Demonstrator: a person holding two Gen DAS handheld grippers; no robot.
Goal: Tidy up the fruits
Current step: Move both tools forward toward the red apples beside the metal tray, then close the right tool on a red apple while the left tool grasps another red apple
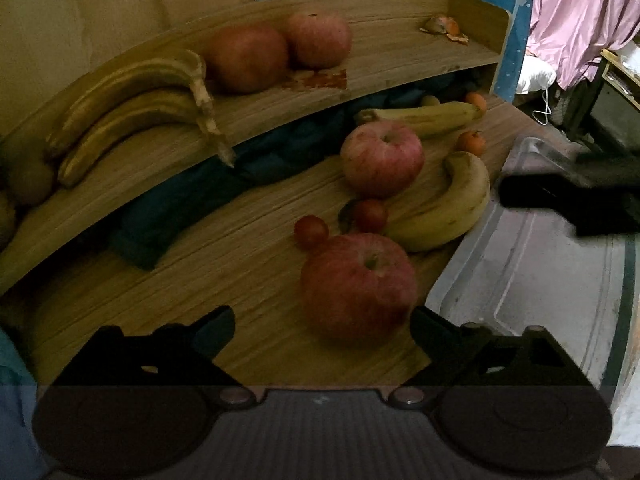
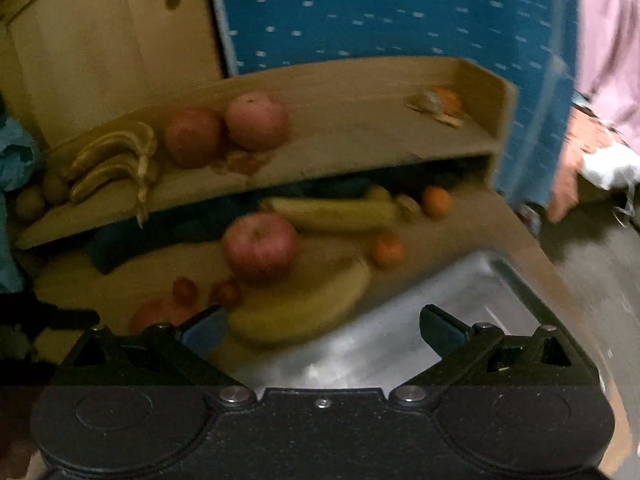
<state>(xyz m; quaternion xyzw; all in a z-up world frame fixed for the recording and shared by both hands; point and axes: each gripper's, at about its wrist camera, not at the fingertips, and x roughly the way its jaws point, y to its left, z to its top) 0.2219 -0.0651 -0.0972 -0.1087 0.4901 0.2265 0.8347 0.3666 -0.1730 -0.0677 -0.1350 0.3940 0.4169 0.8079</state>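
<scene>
Left gripper (image 1: 322,330) is wide open, holding nothing, lined up on the big round red apple (image 1: 358,284) at the near edge of the wooden desk top (image 1: 160,288). The apple sits just ahead of the jaws and slightly toward the right finger, apparently not touching either one.

Right gripper (image 2: 322,330) is also spread open and empty, hovering over the shallow clear plastic tray (image 2: 400,336). That view is motion-blurred, so finer detail there can't be told.

Using the near apple as landmark:
- two small red tomatoes (image 1: 312,231) just behind it, one close to touching
- curved yellow banana (image 1: 448,208) behind and right, near the tray rim
- second red apple (image 1: 382,158) farther behind
- long banana (image 1: 424,116) and two small oranges (image 1: 471,142) behind that
- raised wooden shelf (image 1: 280,104) well behind, carrying a banana bunch (image 1: 132,108) and two more apples (image 1: 280,50)

Likely step: grab the near apple, move it to the tray on its right.

How to do it well:
- shift the left gripper a bit right so the apple is centred between the fingers
- push forward until the fingers bracket its widest part, below the stem dimple
- close slowly; the skin is smooth and round, so an off-centre pinch will squirt it out toward the tomatoes
- lift straight up before swinging right
- keep the right gripper clear of the tray path
</scene>
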